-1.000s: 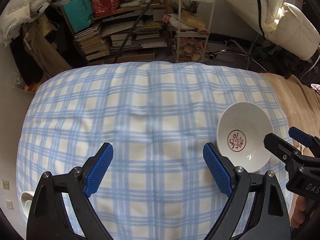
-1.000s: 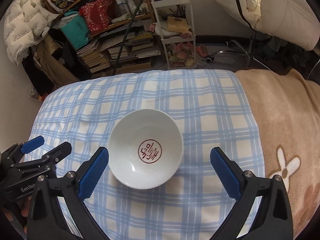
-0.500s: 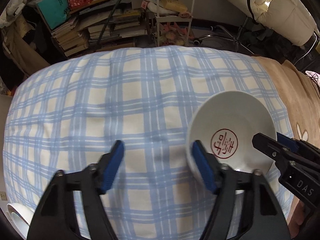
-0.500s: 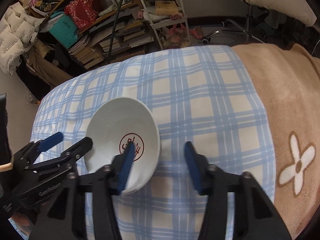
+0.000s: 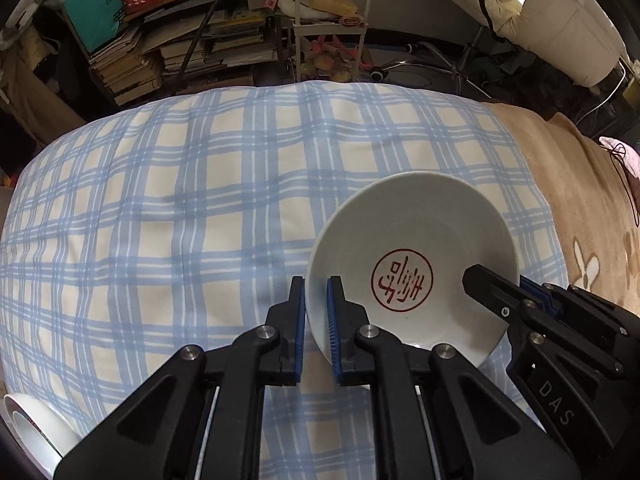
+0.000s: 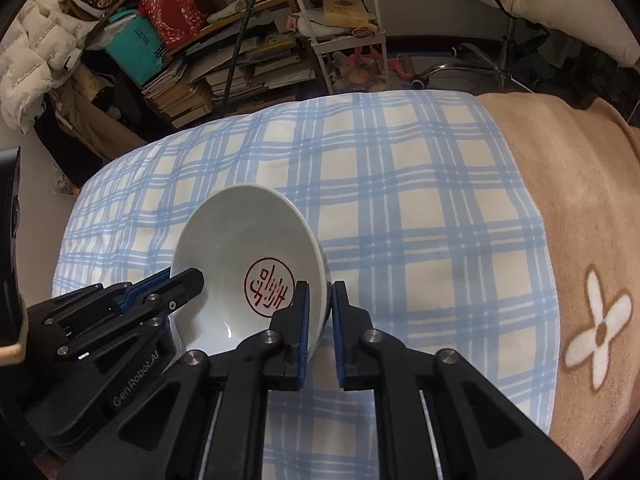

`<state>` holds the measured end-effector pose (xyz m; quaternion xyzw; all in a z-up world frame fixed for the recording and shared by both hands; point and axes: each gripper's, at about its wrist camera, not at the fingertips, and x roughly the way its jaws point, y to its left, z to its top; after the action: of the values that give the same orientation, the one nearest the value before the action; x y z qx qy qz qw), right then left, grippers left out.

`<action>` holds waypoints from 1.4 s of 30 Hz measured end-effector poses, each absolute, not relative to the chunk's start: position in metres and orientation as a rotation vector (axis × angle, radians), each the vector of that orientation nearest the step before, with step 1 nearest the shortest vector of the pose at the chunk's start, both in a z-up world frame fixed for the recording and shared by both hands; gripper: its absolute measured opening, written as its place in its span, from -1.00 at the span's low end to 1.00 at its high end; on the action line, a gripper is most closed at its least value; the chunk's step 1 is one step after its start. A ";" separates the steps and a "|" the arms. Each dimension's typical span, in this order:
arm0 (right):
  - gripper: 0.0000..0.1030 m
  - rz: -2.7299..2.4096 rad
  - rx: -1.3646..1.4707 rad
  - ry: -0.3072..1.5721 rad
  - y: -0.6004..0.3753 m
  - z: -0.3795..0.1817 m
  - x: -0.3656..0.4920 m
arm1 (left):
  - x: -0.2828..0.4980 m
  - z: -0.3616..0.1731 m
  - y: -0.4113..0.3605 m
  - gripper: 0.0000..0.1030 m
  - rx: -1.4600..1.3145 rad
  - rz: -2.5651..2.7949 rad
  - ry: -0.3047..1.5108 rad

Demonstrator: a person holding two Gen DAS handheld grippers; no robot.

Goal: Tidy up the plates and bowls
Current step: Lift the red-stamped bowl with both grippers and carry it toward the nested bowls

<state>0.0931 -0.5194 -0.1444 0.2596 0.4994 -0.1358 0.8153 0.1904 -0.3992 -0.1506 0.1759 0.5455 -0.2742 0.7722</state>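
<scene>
Since the earlier frames, closed in on the white bowl [image 5: 412,256] from both sides; jaws just closed from wide apart. Left gripper [image 5: 316,312] found clamped on the bowl's left rim, one pad inside and one outside. Right gripper [image 6: 320,312] likewise clamped on the opposite rim, wall between its pads. Bowl located lower right in the left wrist view, lower left of centre in the right wrist view, on the blue checked cloth [image 5: 180,220]; red round mark visible inside. Cannot tell whether lifted or resting. Noted around: tan blanket [image 6: 580,208] at right edge of cloth, second white bowl [image 5: 32,432] at lower left corner, stacked books [image 5: 128,68] and white rack [image 6: 340,24] along the upper frame. Nothing obstructing the cloth ahead.
</scene>
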 end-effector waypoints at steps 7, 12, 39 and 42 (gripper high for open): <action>-0.78 -0.269 0.559 1.059 -0.506 -0.137 0.091 | 0.183 -0.143 -0.379 -0.80 0.381 -0.584 1.187; -0.78 -0.244 0.543 1.046 -0.490 -0.127 0.089 | 0.180 -0.129 -0.360 -0.79 0.365 -0.574 1.170; -0.78 -0.112 0.412 0.965 -0.363 -0.065 0.094 | 0.163 -0.066 -0.216 -0.79 0.290 -0.455 1.135; -0.78 -0.093 0.370 0.963 -0.340 -0.059 0.099 | 0.160 -0.066 -0.193 -0.78 0.269 -0.429 1.143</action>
<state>0.0986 -0.3405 -0.0594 0.1766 0.4602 -0.0447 0.8689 0.1601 -0.1932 -0.0657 0.1260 0.5349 -0.2010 0.8110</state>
